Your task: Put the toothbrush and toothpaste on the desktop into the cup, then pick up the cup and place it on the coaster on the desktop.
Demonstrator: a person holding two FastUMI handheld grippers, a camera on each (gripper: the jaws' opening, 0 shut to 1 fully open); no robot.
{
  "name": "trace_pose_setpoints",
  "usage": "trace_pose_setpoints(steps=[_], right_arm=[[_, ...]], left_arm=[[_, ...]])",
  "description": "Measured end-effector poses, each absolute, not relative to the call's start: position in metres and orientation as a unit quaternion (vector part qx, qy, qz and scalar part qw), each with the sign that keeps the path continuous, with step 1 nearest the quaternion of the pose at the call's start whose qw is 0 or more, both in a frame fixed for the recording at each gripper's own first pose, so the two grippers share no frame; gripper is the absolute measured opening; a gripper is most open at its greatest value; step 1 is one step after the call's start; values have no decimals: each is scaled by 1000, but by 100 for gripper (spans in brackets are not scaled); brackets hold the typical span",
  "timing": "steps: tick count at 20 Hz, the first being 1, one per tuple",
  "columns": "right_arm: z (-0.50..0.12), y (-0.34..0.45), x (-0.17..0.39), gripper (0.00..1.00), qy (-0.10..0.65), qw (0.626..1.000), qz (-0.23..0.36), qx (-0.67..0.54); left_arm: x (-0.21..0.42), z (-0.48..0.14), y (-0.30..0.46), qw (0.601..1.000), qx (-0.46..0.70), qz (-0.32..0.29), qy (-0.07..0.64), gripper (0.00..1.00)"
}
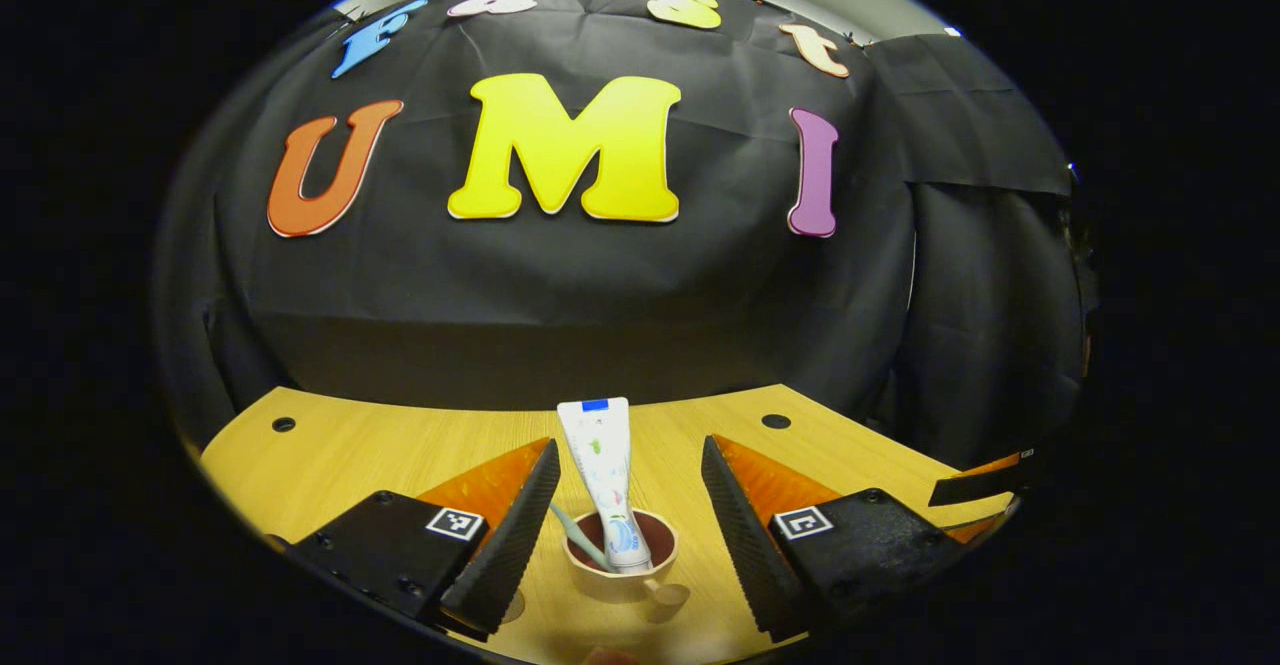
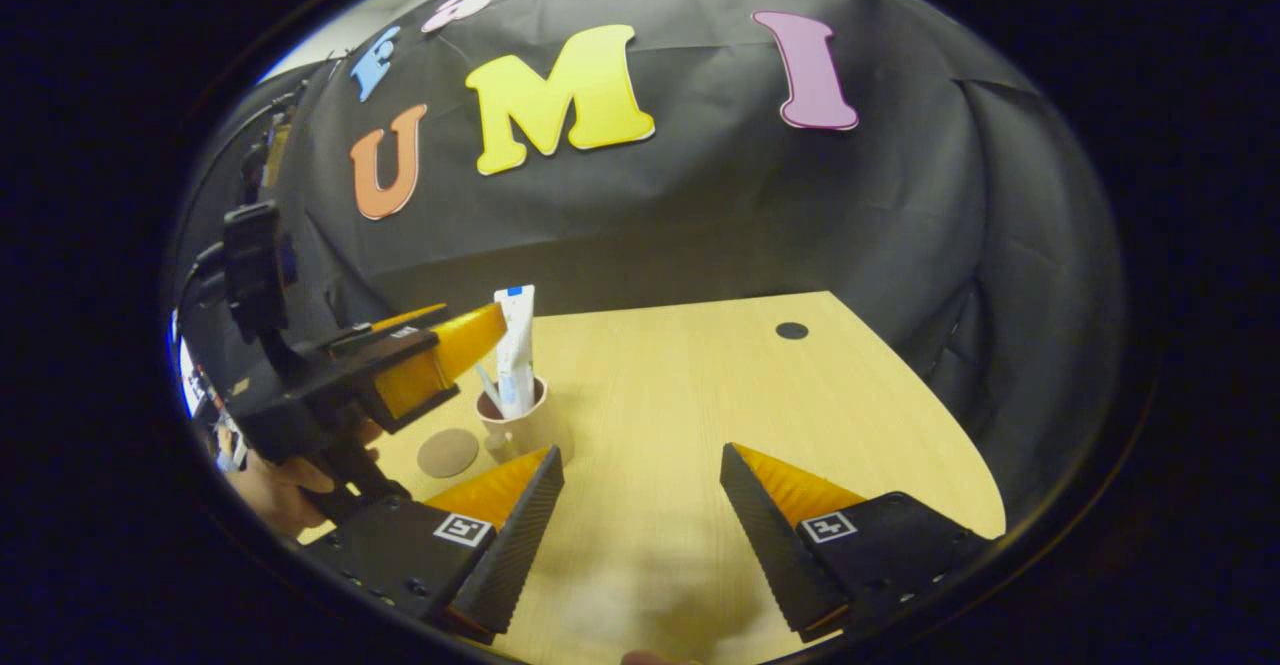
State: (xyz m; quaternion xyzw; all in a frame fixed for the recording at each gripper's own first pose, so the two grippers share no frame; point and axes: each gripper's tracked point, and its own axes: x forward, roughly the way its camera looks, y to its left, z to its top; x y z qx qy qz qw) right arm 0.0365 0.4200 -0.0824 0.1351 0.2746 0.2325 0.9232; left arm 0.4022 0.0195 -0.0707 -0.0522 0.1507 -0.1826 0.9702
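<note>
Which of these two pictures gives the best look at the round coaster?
The right gripper view: the coaster lies in plain sight on the desk, left of the cup. In the left gripper view, only a sliver peeks out beside a claw finger.

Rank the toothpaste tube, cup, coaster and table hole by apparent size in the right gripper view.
1. Toothpaste tube, tallest.
2. Cup.
3. Coaster, close to the cup in width, so that order is unsure.
4. Table hole, smallest, though farther from the camera.
</note>
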Motion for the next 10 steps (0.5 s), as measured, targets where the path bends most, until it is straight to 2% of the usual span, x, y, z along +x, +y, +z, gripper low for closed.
trace_pose_setpoints(steps=[3,4,6,7,8,9,10], right_arm=[[-79,429,36,96,285,918,241,133],[-76,433,36,92,287,916,246,134],[-70,443,36,92,289,913,256,131],[-66,448,36,96,289,912,262,128],[-63,455,36,92,290,910,268,125],[-59,461,36,96,292,908,275,123],[-58,469,36,96,296,905,281,121]], left_arm=[[393,-54,37,973,-42,-174,147,90],[391,-48,43,973,-42,-172,145,90],[386,-35,57,976,-38,-165,139,91],[384,-28,63,977,-35,-160,134,90],[381,-23,71,978,-31,-156,132,91],[380,-19,78,979,-27,-151,132,100],[376,-13,85,980,-27,-146,130,99]])
